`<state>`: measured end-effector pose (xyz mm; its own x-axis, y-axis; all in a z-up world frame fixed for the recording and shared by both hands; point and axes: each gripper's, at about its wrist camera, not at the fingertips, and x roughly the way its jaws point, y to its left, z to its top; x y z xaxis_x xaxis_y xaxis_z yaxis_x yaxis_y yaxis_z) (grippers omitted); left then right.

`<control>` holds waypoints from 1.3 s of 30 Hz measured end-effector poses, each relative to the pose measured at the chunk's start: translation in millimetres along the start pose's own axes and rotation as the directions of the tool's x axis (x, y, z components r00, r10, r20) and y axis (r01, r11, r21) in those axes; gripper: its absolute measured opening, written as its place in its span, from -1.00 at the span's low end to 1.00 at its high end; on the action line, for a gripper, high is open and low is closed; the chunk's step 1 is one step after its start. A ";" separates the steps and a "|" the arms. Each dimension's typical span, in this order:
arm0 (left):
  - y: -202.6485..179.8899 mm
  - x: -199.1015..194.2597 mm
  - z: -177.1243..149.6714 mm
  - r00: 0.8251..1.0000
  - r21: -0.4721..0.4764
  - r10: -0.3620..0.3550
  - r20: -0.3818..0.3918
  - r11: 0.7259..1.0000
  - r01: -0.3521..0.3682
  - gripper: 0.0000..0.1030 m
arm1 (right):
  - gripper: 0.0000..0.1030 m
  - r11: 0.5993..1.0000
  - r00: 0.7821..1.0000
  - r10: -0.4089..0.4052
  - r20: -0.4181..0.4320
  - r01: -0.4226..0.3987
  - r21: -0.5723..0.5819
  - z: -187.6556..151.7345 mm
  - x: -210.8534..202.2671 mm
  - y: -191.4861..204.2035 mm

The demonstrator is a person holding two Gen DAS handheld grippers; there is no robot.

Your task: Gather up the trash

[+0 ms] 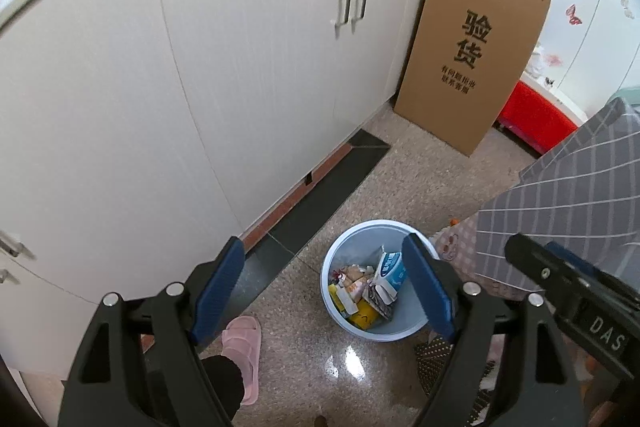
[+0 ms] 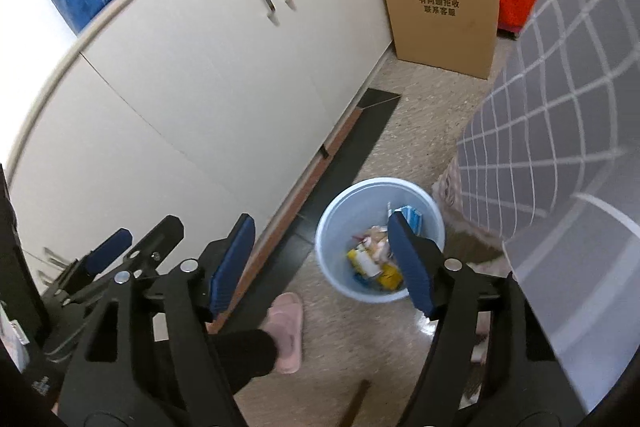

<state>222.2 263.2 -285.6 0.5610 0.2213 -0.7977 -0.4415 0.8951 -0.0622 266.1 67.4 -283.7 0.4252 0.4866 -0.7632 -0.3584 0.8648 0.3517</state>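
Left tongs [image 1: 324, 287] gape wide and hold nothing; right tongs [image 2: 322, 261] spread open too, empty. Below both sits the pale blue bin [image 1: 344, 323] on the speckled floor [image 1: 400, 179] beside the white cabinet [image 1: 200, 87], wrappers and trash [image 1: 372, 287] heaped inside it, well clear of the pads.

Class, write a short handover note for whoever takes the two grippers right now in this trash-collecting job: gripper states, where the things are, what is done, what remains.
Left gripper: open, nothing between the pads.
Right gripper: open, nothing between the pads.
Both hang above the light blue bin, which stands on the speckled floor beside the white cabinet.
Done: wrappers and cartons already lie in the bin.
Left: no loose trash shows on the visible floor; check outside these views. A cardboard box leans by the cabinet; whether it counts as trash is unclear.
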 end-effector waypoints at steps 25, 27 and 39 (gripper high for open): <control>-53.8 -251.2 -15.9 0.944 0.154 -0.168 0.284 0.980 0.128 0.70 | 0.62 0.999 0.926 0.019 0.377 0.001 -0.055 -43.0 -274.3 15.8; -63.4 -268.4 -19.4 0.935 0.179 -0.182 0.305 0.975 0.132 0.70 | 0.64 0.996 0.903 -0.014 0.428 0.049 -0.071 -47.7 -297.3 15.3; -106.5 -375.0 -40.9 0.837 0.291 -0.255 0.483 0.949 0.122 0.77 | 0.77 0.966 0.743 -0.162 0.649 0.253 -0.048 -85.8 -397.9 1.2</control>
<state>30.3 69.1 -4.3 0.9209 0.1439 -0.3623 -0.1473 0.9889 0.0182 25.1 -135.9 -26.1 0.9135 0.3017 -0.2728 -0.2787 0.9528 0.1206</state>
